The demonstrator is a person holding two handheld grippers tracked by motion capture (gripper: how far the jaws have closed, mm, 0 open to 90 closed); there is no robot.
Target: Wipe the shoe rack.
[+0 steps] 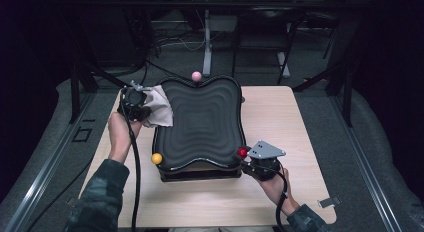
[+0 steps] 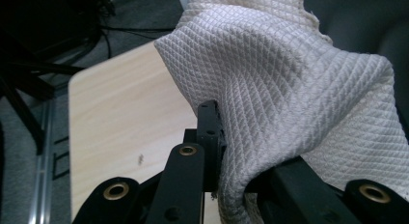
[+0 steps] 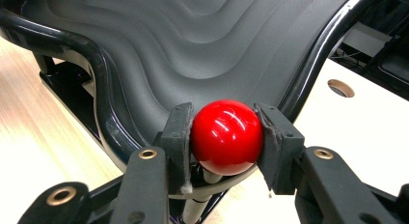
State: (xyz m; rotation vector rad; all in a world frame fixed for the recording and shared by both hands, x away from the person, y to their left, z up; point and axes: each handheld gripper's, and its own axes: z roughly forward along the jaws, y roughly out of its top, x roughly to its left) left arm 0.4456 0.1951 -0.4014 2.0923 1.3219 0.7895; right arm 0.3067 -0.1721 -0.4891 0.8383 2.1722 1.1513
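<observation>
A black wavy tray stands on a stand in the middle of the wooden table. It has ball knobs at its corners: pink at the far edge, yellow at the near left, red at the near right. My right gripper is shut on the red ball, one pad pressing each side. My left gripper, at the tray's far left corner, is shut on a white quilted cloth. The cloth hangs bunched between the black fingers and drapes onto the tray's rim.
The light wooden table has bare surface right of the tray and along the front edge. A round hole is set in the tabletop beyond the tray. A metal clip sits at the table's near right edge. Dark frames and cables stand behind.
</observation>
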